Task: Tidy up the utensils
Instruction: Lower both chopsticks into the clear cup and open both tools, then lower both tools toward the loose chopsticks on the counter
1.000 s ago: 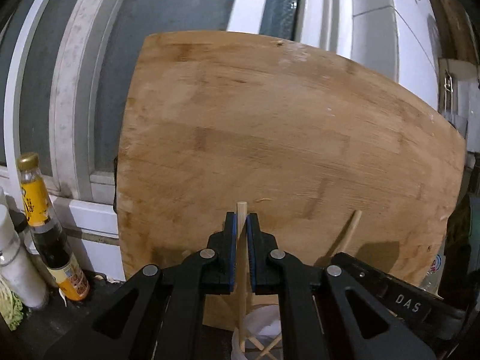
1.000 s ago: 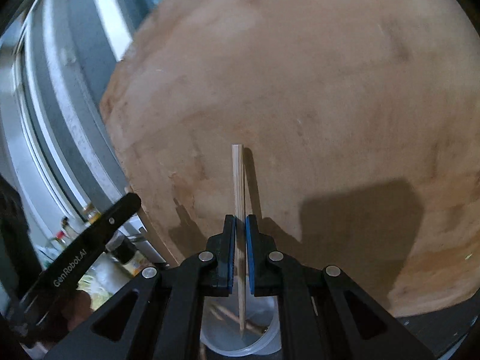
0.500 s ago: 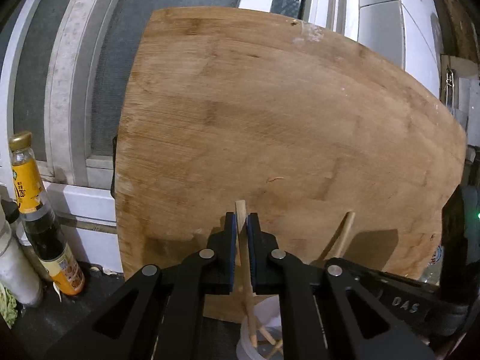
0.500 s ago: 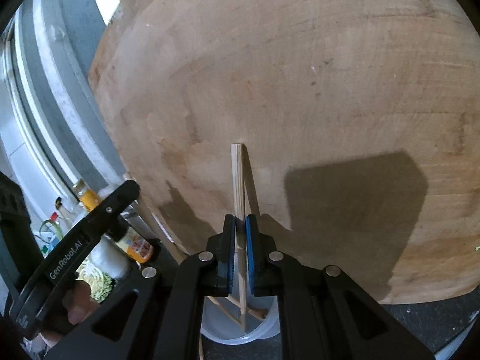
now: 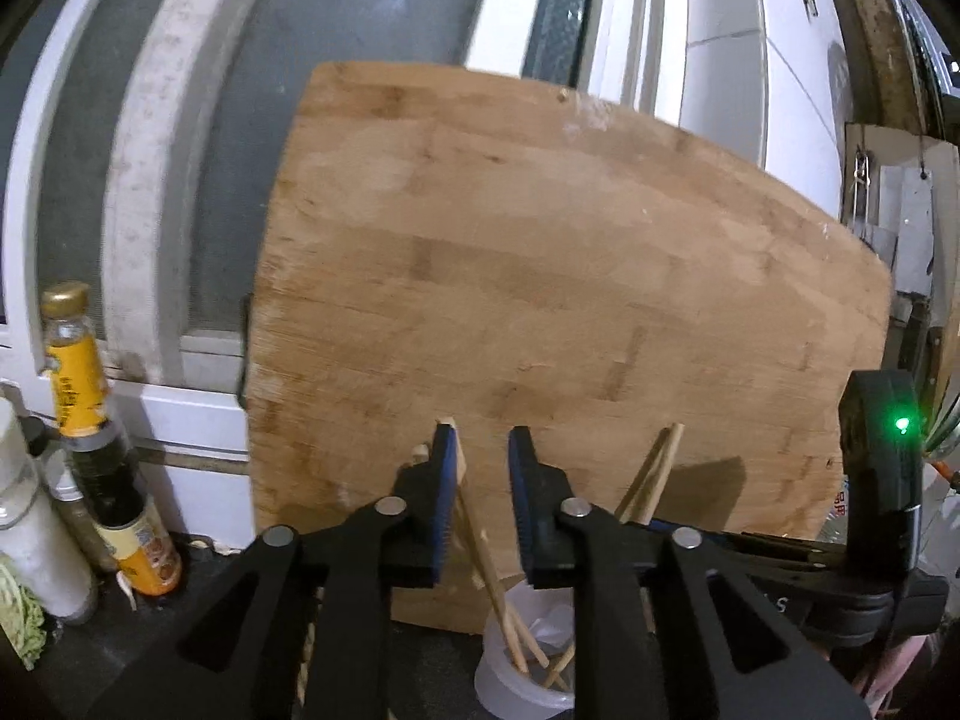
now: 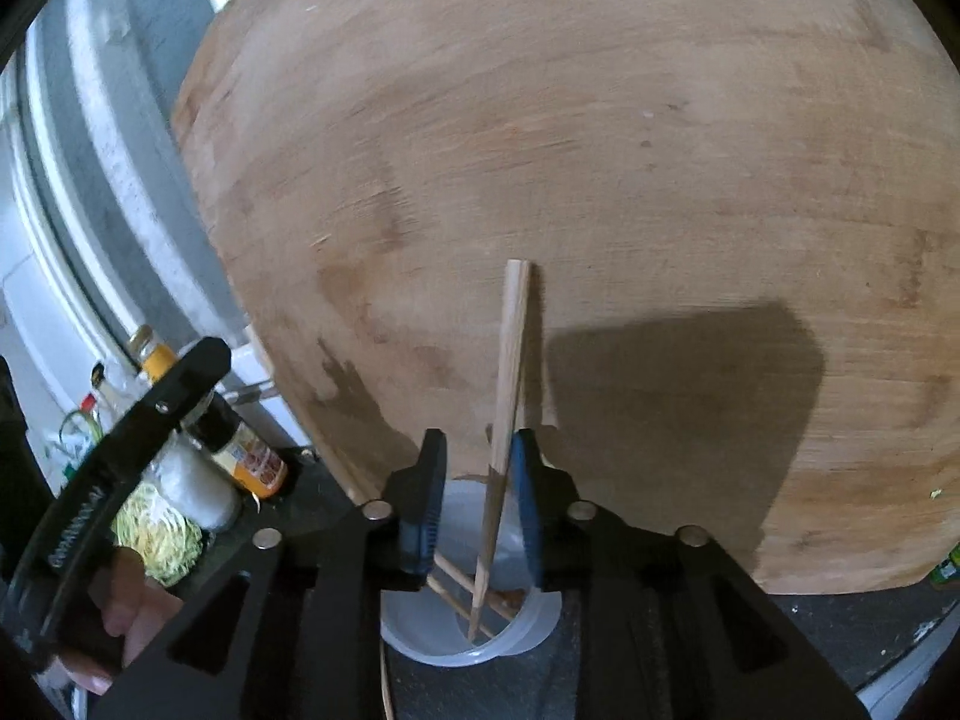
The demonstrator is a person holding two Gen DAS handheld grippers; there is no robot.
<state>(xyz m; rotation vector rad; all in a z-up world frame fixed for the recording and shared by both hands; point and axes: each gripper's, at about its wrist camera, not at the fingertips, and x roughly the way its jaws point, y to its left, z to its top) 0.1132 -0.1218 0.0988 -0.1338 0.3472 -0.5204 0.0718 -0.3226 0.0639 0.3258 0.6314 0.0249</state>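
Over the cup (image 6: 474,630), both claws have just been opening: the left claw (image 5: 483,501) and right claw (image 6: 477,501) each stand narrowly parted around a chopstick (image 6: 501,438) already tipped into the cup. Withdrawing crookedly could snag a stick, topple the cup, or knock the board (image 5: 540,276) behind it.
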